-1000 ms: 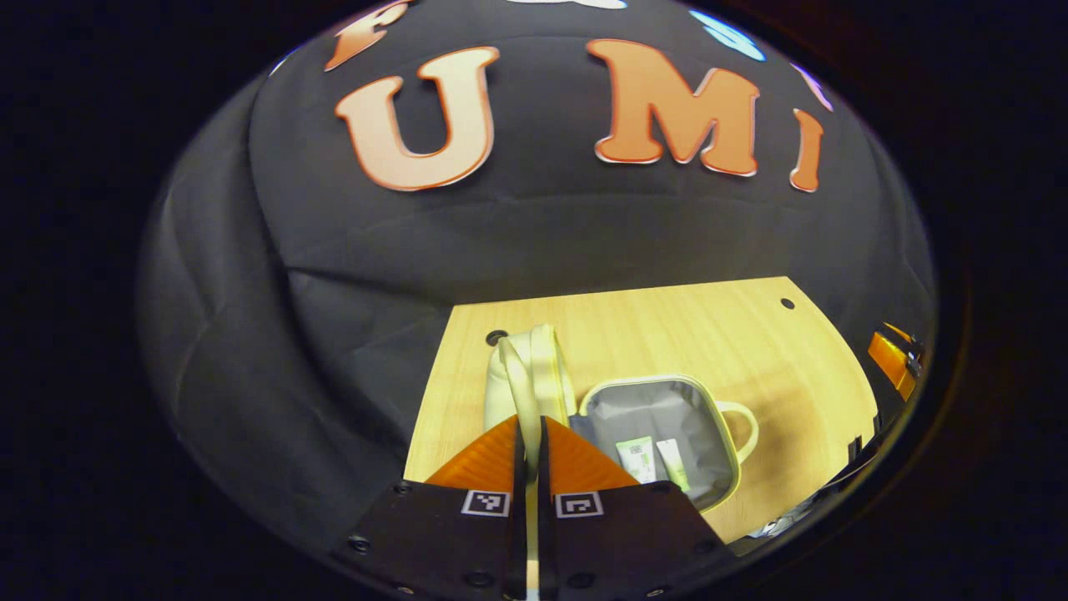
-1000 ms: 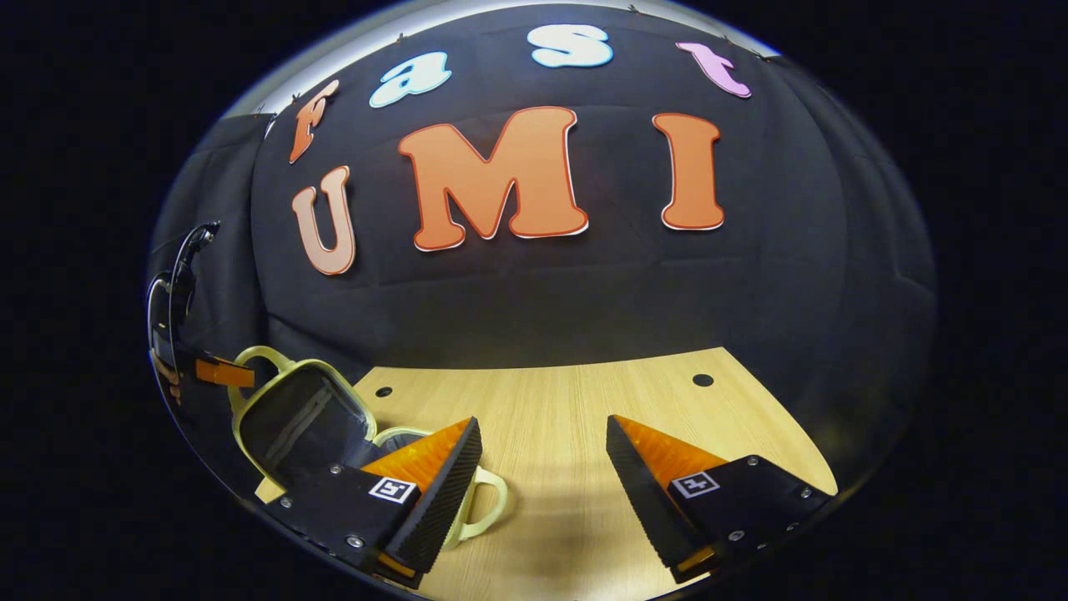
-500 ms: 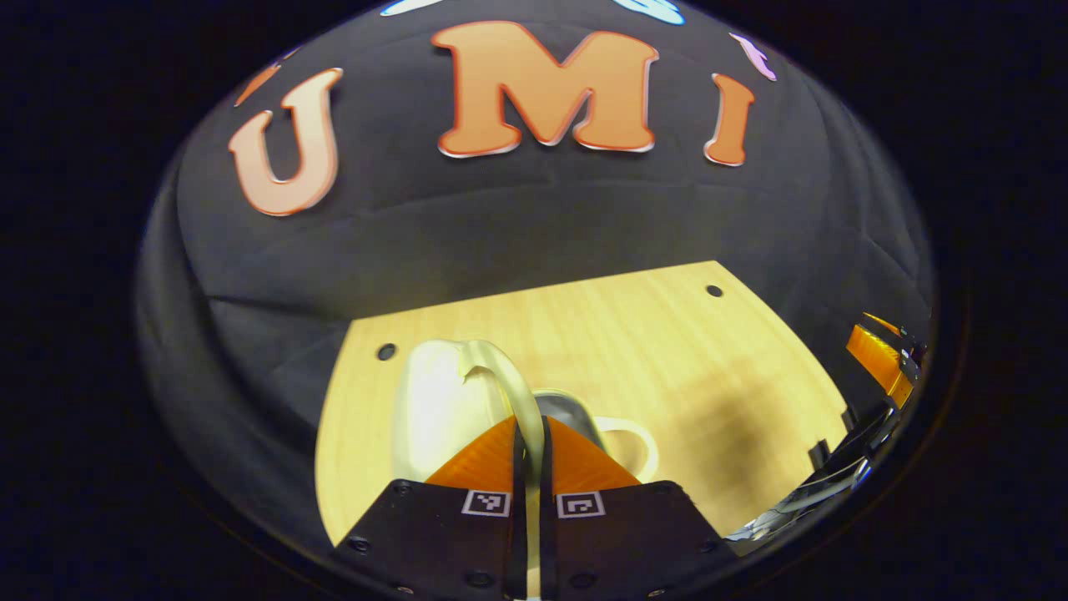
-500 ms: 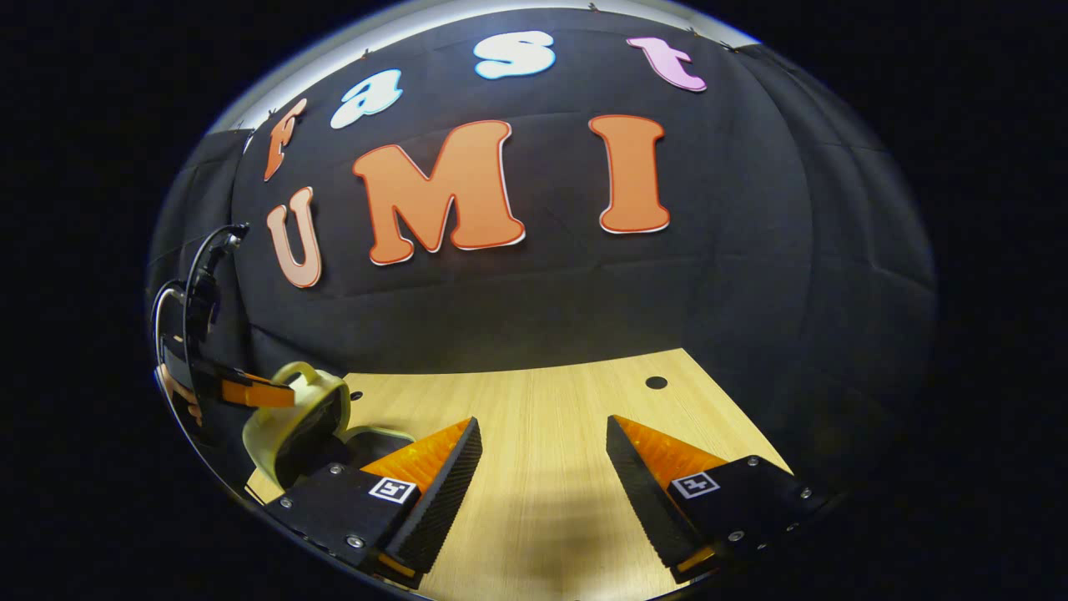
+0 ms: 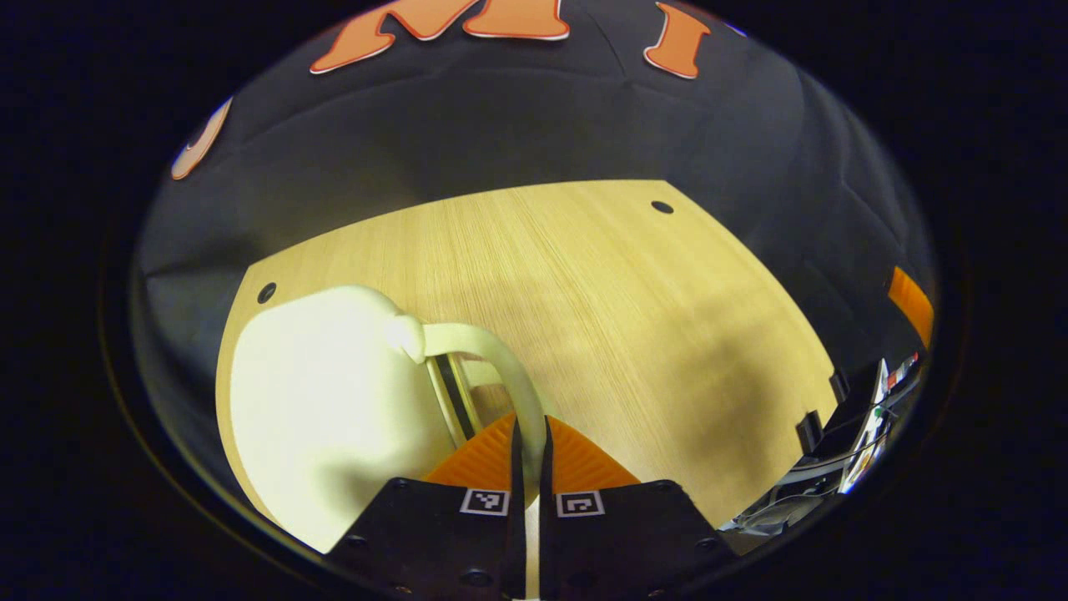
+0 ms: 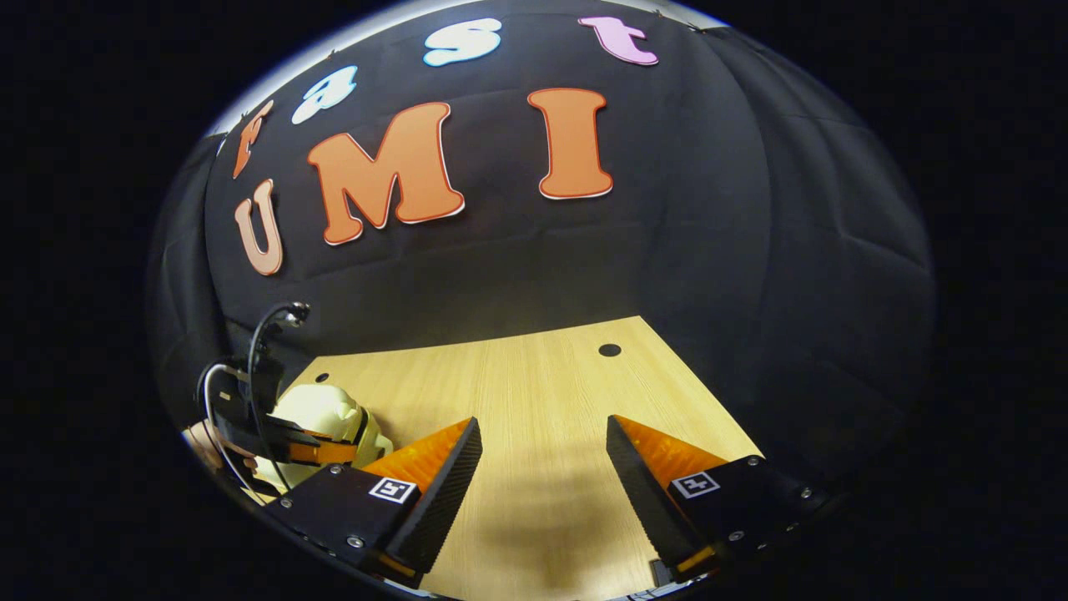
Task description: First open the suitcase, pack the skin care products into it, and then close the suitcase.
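Left gripper (image 5: 528, 430): the two orange fingers are pressed almost together with only a thin gap between them, and the pale yellow handle (image 5: 492, 355) of the suitcase lid runs down into that gap, so both fingers clamp the handle. The gripper points forward and down toward the table.

Suitcase (image 5: 325, 401): a small cream-coloured case lying flat on the wooden table (image 5: 634, 317), at the table's near left corner in the left gripper view. The lid lies down over the base; a narrow dark seam shows beneath the handle, so whether the lid is fully seated cannot be told. Skin care products cannot be seen with the lid down.

Right gripper (image 6: 542, 455): the fingers stand wide apart and hold nothing. It hovers above bare table, well apart from the suitcase (image 6: 321, 417), which lies at the lower left of the right gripper view. There the left gripper (image 6: 313, 451), with its black cable (image 6: 259, 359), sits against the case, and part of the holding hand (image 6: 209, 442) appears behind it.

Two round holes (image 5: 662, 206) mark the far edge of the table. Square black-and-white markers (image 5: 485, 501) are fixed on the finger mounts; no legible writing appears on the case.
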Action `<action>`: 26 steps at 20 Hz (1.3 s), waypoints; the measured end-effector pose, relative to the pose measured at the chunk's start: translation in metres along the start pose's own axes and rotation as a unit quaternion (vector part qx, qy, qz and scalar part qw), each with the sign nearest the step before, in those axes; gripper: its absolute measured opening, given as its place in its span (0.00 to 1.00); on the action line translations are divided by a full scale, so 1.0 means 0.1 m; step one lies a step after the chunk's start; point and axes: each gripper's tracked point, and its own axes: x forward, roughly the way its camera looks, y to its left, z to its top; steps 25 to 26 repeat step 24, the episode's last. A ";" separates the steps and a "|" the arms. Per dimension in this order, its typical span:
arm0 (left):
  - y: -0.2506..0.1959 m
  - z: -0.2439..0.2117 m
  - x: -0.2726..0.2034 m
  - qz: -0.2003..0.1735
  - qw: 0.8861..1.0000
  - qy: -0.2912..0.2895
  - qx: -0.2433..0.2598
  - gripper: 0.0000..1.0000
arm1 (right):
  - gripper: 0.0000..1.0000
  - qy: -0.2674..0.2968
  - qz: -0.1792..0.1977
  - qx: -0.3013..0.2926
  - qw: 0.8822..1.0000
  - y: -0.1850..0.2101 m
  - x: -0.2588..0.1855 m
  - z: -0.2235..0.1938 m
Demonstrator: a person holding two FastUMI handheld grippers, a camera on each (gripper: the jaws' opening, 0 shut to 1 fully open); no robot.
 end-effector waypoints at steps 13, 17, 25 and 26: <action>-0.36 0.55 0.21 0.048 0.997 -0.040 -0.038 1.00 | 0.96 -0.004 0.042 -0.026 0.999 0.02 -0.07 0.08; -0.26 1.14 -0.73 0.075 0.977 -0.180 -0.089 1.00 | 0.96 -0.018 0.063 -0.047 0.997 0.01 -0.05 0.18; -0.16 1.69 -2.11 0.084 0.902 -0.393 -0.156 0.97 | 0.96 -0.088 0.088 -0.052 0.991 0.20 -0.15 0.52; -0.16 1.69 -2.11 0.084 0.902 -0.393 -0.156 0.97 | 0.96 -0.088 0.088 -0.052 0.991 0.20 -0.15 0.52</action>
